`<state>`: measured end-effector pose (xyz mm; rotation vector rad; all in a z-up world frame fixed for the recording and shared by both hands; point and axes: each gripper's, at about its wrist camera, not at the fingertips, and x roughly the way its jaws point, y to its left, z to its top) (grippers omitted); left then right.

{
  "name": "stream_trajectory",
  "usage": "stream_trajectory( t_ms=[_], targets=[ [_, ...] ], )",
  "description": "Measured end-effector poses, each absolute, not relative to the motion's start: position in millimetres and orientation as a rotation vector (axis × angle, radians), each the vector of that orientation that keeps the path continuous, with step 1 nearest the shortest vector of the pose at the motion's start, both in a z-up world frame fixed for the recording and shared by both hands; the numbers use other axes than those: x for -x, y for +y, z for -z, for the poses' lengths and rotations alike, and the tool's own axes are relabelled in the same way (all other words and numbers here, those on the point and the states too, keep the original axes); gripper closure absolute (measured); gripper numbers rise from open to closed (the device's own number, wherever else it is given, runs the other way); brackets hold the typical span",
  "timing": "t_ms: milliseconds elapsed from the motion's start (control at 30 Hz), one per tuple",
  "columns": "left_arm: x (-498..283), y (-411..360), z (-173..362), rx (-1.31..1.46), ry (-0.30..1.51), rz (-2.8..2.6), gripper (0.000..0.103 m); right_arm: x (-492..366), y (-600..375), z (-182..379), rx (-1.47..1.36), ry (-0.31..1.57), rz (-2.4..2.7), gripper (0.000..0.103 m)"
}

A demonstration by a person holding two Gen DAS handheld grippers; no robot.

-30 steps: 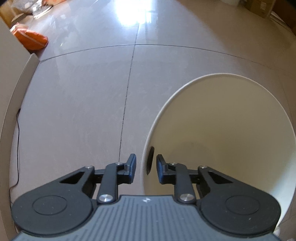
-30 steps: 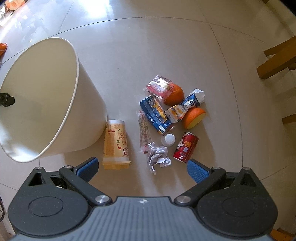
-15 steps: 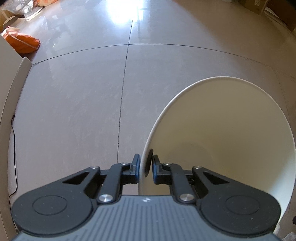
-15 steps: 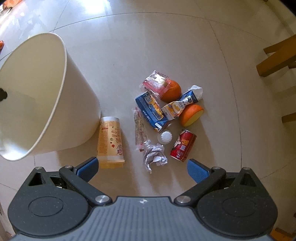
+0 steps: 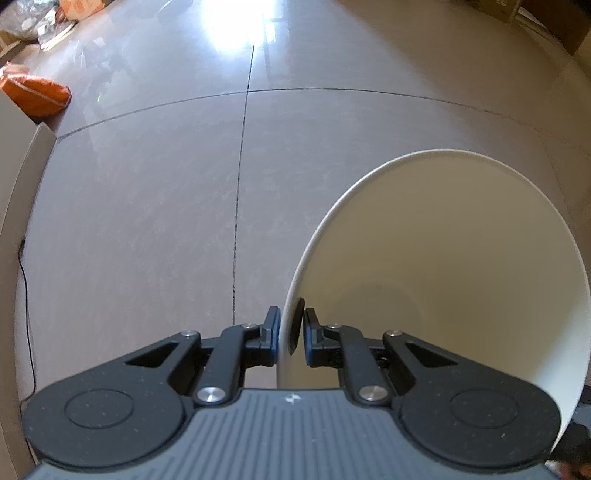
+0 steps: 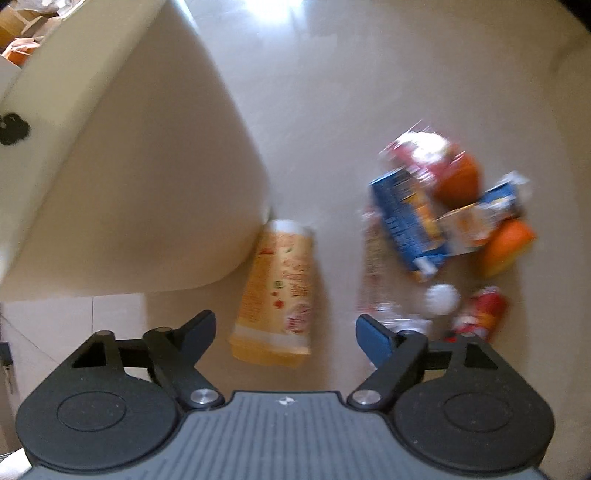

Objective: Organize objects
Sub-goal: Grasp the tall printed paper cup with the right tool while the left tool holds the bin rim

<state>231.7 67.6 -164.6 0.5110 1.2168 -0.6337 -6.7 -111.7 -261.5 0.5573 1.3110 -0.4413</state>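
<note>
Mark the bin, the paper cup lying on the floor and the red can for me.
white bin (image 6: pixel 155 206), right wrist view, on its outer side wall.
paper cup (image 6: pixel 279 284), right wrist view, on the printed side at mid-length.
red can (image 6: pixel 480 314), right wrist view, on its blurred red body.

You are working over a pale, glossy tiled floor whose dark grout lines cross ahead of you in the left wrist view. A bright patch of glare lies on the tiles at the far end, and the same glare shows at the top of the right wrist view. On your left stands a beige panel edge, with a thin black cable trailing along its foot. Beyond it lies an orange bag, and farther back some clutter that is too small to identify. A cardboard box sits at the far right.
</note>
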Motion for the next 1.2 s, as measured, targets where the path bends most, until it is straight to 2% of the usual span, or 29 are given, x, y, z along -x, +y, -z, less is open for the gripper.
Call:
stream_trajectory(
  t_ms=[200,467,533,567,833,1200],
  targets=[
    [-226.7,65.3,166.8,-0.523,1.204,0.640,0.092,-2.1,-121.5,325.9,-0.658,1.312,0.413,0.019],
    [-225.1,63.0,163.6,-0.530,1.208,0.640,0.092,-11.6,-125.7,375.2,-0.734,1.345,0.425,0.019],
    [-225.3,62.8,162.4,-0.528,1.206,0.638,0.092,-11.4,-128.0,377.8,-0.752,1.343,0.421,0.027],
    [-226.0,62.9,161.6,-0.527,1.204,0.638,0.092,-11.1,-129.6,377.9,-0.754,1.344,0.414,0.027],
    [-223.8,64.0,163.2,-0.535,1.200,0.639,0.092,-2.5,-128.2,343.6,-0.593,1.381,0.438,0.027],
    [-232.7,61.6,162.0,-0.531,1.228,0.630,0.092,22.3,-136.2,221.3,-0.456,1.332,0.524,0.027]
  ],
)
